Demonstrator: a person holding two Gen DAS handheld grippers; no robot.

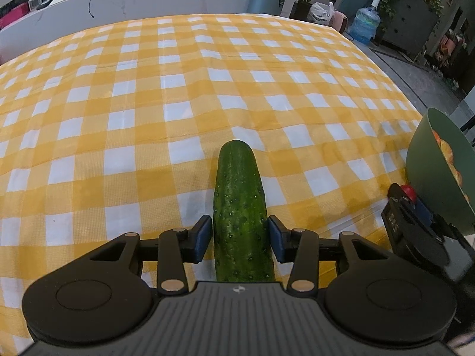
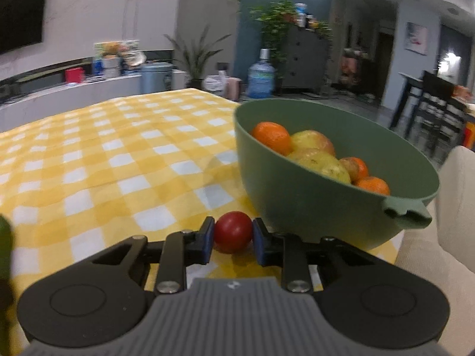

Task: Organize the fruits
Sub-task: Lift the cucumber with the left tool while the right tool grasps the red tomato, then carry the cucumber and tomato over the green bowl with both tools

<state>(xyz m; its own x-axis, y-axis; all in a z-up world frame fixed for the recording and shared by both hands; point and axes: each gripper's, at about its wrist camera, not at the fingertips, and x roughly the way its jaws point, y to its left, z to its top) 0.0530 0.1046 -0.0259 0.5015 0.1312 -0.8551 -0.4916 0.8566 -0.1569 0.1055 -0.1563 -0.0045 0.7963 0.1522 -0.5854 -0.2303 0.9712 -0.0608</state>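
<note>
Right now your right gripper (image 2: 233,237) is clamping its blue pads on the small red tomato (image 2: 233,231), which is sitting low over the yellow checked tablecloth (image 2: 104,163) at the table's right edge, just beside the green bowl (image 2: 297,195) of oranges and apples. Your left gripper (image 1: 240,238) is standing partly open around the cucumber (image 1: 240,207), pads closing on its sides though I cannot tell how firmly. Squeezing harder is risking a burst or a slip of the round tomato; lifting carelessly is risking a knock against the bowl wall, and it is sitting close to the edge.
</note>
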